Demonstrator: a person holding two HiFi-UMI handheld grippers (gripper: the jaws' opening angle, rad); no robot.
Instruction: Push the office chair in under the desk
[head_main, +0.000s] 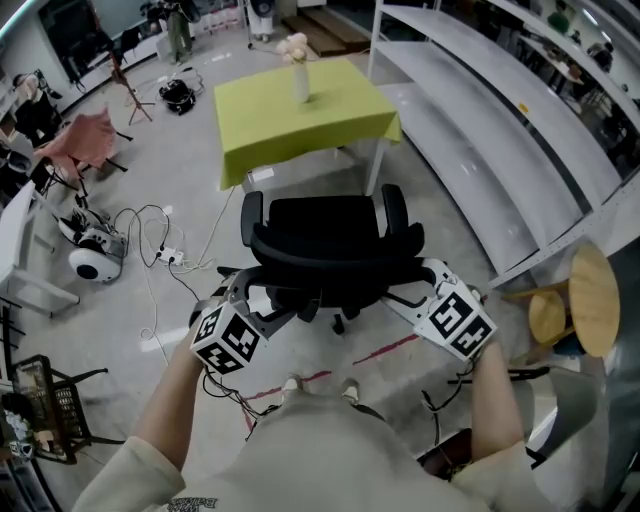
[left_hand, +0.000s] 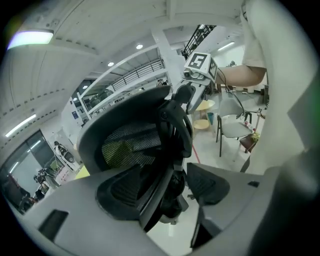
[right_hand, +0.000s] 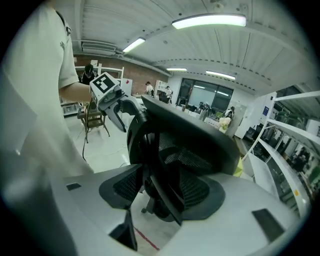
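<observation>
The black mesh office chair (head_main: 330, 245) stands on the floor with its backrest toward me. Its seat faces the desk (head_main: 300, 115), which is covered in a yellow-green cloth and carries a vase of flowers (head_main: 297, 65). There is a gap of floor between chair and desk. My left gripper (head_main: 268, 300) is at the backrest's left edge and my right gripper (head_main: 405, 290) at its right edge. In the left gripper view the gripper (left_hand: 162, 192) is open, with the backrest frame (left_hand: 172, 150) between the pads. The right gripper (right_hand: 162, 192) straddles the frame (right_hand: 150, 165) the same way, open.
White shelving (head_main: 480, 150) runs along the right. A wooden stool (head_main: 590, 300) stands at the right edge. Cables (head_main: 160, 250) and a white device (head_main: 95, 260) lie on the floor at left, near a pink-draped chair (head_main: 80, 140). A red tape line (head_main: 385, 348) marks the floor beneath the chair.
</observation>
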